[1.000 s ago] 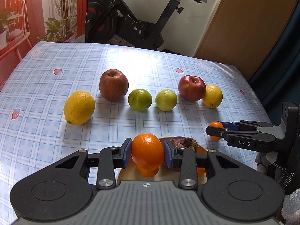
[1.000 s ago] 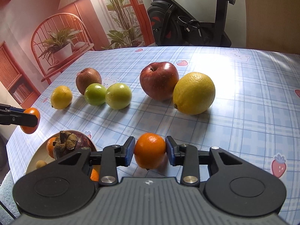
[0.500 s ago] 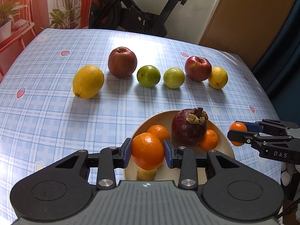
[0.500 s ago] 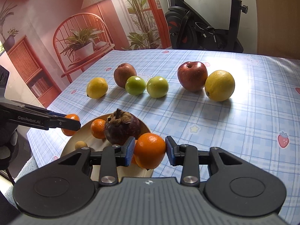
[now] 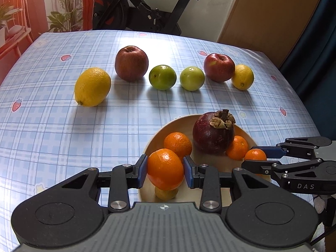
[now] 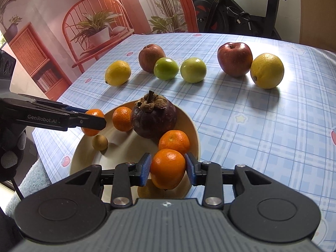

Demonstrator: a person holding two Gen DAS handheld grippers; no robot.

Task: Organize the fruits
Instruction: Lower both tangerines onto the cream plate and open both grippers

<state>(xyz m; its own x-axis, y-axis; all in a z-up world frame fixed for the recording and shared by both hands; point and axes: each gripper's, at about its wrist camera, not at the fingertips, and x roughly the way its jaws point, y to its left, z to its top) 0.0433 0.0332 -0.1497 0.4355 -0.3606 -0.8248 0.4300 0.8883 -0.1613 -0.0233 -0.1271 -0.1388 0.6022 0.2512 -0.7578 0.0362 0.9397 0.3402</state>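
Note:
My left gripper (image 5: 165, 171) is shut on an orange tangerine (image 5: 165, 169), held above the near left rim of a tan plate (image 5: 159, 138). My right gripper (image 6: 168, 169) is shut on another tangerine (image 6: 168, 168), held above the plate's near right rim (image 6: 194, 132). The plate holds a dark mangosteen (image 5: 213, 134), two tangerines (image 5: 178, 142) and a small brown fruit (image 6: 100, 142). In the left wrist view the right gripper (image 5: 255, 157) shows at the right. In the right wrist view the left gripper (image 6: 92, 117) shows at the left.
Behind the plate, a row of fruit lies on the blue checked tablecloth (image 5: 52, 126): a lemon (image 5: 92, 87), a dull red apple (image 5: 131, 63), two green fruits (image 5: 162, 76), a red apple (image 5: 219, 67), a second lemon (image 5: 242, 76). An exercise bike (image 5: 147, 16) stands beyond the table.
Both grippers have risen and moved in over the plate from its two sides, each still holding its tangerine. The whole plate has come into view.

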